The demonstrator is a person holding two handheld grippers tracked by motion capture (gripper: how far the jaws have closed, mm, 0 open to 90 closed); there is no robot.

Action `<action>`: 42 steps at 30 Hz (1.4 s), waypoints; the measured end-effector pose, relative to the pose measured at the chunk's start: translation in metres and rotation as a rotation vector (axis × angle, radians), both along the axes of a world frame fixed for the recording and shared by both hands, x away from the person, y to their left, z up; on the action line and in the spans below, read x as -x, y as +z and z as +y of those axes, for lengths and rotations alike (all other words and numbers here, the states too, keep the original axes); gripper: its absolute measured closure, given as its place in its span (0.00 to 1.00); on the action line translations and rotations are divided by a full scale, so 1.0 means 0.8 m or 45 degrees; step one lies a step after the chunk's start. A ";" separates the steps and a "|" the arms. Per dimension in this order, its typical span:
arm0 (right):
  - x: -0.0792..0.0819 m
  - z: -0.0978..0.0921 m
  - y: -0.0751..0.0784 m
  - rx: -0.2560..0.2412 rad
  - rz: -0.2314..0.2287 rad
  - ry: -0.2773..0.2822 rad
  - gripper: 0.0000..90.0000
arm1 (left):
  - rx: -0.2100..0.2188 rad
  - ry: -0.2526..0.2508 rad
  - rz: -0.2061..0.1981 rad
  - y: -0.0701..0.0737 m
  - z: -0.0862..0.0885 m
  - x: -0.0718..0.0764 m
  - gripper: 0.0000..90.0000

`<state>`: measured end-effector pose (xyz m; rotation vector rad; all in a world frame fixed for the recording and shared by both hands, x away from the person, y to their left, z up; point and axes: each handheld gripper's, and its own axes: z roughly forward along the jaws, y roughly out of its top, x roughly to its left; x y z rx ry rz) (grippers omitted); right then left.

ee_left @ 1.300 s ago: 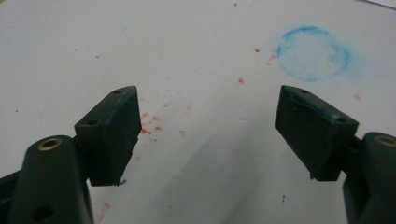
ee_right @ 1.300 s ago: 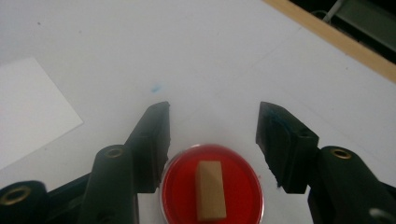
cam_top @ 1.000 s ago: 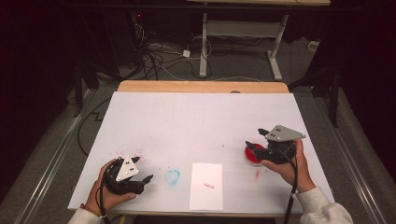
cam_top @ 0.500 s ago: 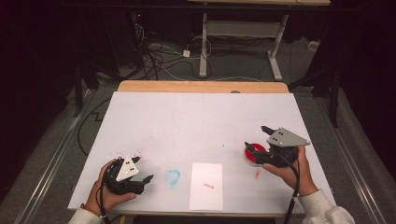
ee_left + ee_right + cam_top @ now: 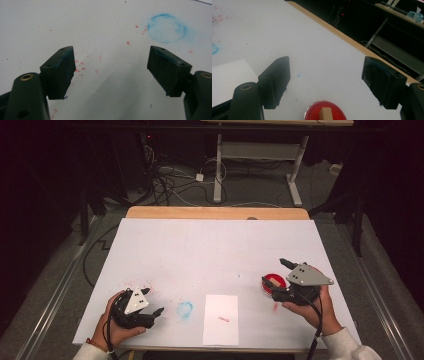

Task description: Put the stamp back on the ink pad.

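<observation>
1. The left gripper [image 5: 150, 312] lies low at the near left corner of the white table top [image 5: 215, 250], cupped in the left hand [image 5: 117, 322], its jaws spread wide and holding nothing, aimed toward a smudged blue ring stain [image 5: 185, 309].
2. The right gripper [image 5: 272, 279], raised in the right hand [image 5: 312, 307], points toward the table's far side with jaws gaping around nothing.
3. The round red dish with a small wooden block [image 5: 326, 113] sits just below and between those jaws, right of a white paper sheet [image 5: 221, 319].

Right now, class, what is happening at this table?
A person holds a gripper in each hand over a white table. The right gripper is open, poised just above a red ink pad with a wooden stamp standing on it. The left gripper is open near a blue ring mark. A sheet of paper lies between them.
</observation>
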<state>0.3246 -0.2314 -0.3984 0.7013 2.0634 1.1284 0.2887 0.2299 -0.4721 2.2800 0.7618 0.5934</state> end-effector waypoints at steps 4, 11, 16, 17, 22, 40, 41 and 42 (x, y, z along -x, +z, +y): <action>0.002 -0.002 -0.002 0.023 -0.007 -0.006 0.26 | 0.001 0.001 -0.002 0.000 0.000 0.000 0.24; 0.008 -0.009 -0.007 0.034 -0.019 -0.008 0.25 | -0.001 0.004 -0.004 0.000 0.001 0.000 0.24; 0.014 -0.014 -0.013 0.035 -0.045 -0.021 0.25 | -0.008 0.001 -0.019 0.001 0.001 0.000 0.24; 0.015 -0.015 -0.014 0.035 -0.044 -0.026 0.25 | -0.007 0.001 -0.019 0.001 0.001 0.000 0.24; 0.018 -0.022 -0.019 0.042 -0.046 -0.043 0.25 | -0.004 0.007 -0.004 0.000 0.000 0.000 0.24; 0.032 -0.048 -0.040 0.061 -0.031 -0.086 0.26 | -0.005 0.000 -0.020 0.001 0.000 -0.001 0.24; 0.032 -0.049 -0.042 0.057 -0.023 -0.088 0.26 | -0.007 0.000 -0.019 0.001 0.000 -0.001 0.24; 0.033 -0.051 -0.043 0.060 -0.024 -0.096 0.26 | -0.008 0.000 -0.021 0.001 -0.001 -0.002 0.24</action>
